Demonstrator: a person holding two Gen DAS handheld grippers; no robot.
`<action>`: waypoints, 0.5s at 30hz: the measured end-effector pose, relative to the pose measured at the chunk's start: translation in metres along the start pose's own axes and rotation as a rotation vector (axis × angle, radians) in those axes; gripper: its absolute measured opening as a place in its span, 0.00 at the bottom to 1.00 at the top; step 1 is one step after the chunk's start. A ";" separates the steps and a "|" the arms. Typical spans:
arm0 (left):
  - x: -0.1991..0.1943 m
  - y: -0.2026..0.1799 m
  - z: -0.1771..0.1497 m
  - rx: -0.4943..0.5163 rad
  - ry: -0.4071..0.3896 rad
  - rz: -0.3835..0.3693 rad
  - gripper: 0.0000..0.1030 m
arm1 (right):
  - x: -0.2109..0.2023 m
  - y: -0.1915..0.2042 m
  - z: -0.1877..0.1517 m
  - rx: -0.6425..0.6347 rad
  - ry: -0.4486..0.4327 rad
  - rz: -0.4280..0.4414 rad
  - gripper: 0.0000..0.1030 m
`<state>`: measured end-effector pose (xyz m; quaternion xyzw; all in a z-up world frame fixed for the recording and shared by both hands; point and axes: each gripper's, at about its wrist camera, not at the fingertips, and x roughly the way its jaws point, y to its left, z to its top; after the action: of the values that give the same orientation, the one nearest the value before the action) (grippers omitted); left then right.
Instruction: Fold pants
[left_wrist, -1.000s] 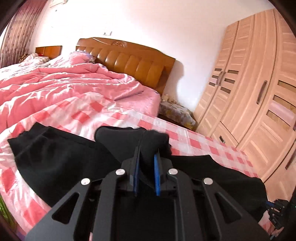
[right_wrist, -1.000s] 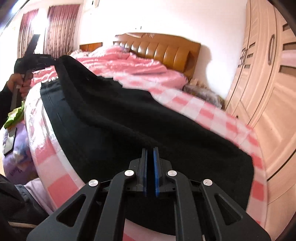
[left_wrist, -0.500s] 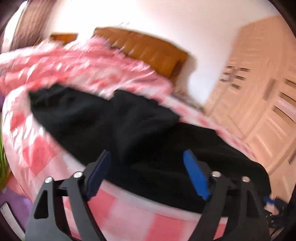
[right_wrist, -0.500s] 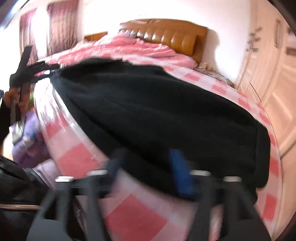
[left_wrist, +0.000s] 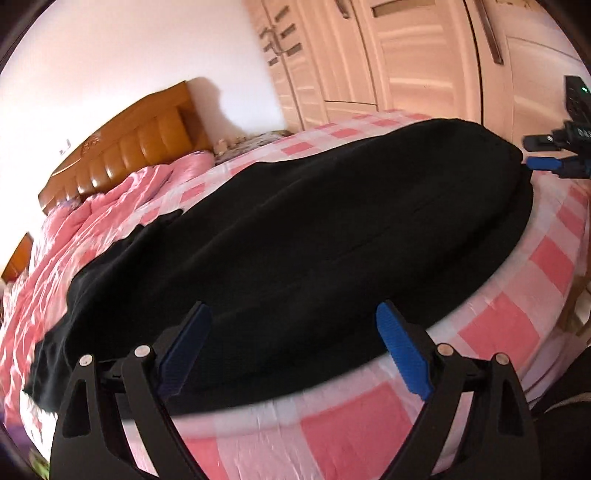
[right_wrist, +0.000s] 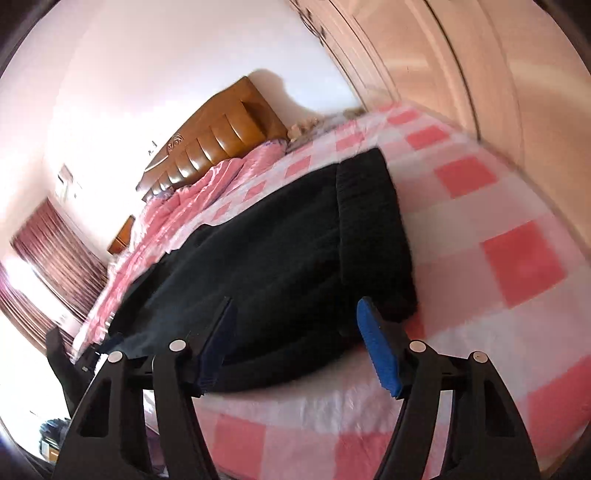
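Black pants (left_wrist: 295, 236) lie folded lengthwise along the front edge of the pink checked bed sheet (left_wrist: 524, 332). My left gripper (left_wrist: 293, 345) is open and empty, just in front of the pants' near edge. In the right wrist view the pants (right_wrist: 280, 258) run away from me, their waistband end (right_wrist: 373, 221) on the right. My right gripper (right_wrist: 295, 341) is open and empty over the pants' near corner. It also shows at the far right of the left wrist view (left_wrist: 546, 155), by the pants' end.
A rumpled pink quilt (left_wrist: 92, 221) covers the far side of the bed below a brown headboard (left_wrist: 125, 144). A wooden wardrobe (left_wrist: 406, 55) stands close along the bed's right side. Curtains (right_wrist: 51, 266) hang at the far left.
Both grippers were shut on the pants a second ago; they have opened and let the fabric drop flat on the bed, then drawn back and tilted.
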<state>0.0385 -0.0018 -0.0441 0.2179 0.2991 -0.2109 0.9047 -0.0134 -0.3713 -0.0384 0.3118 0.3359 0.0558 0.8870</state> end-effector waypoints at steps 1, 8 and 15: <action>0.005 0.002 0.003 0.006 0.007 0.000 0.89 | 0.006 0.000 0.004 0.017 0.007 -0.011 0.62; 0.023 0.013 0.001 0.018 0.074 -0.133 0.89 | 0.004 -0.017 0.009 0.142 0.044 0.002 0.56; 0.029 0.021 -0.010 0.016 0.114 -0.222 0.87 | 0.008 -0.020 0.014 0.161 0.062 -0.018 0.51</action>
<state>0.0660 0.0135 -0.0644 0.2025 0.3707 -0.2994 0.8555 -0.0011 -0.3921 -0.0469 0.3771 0.3697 0.0302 0.8487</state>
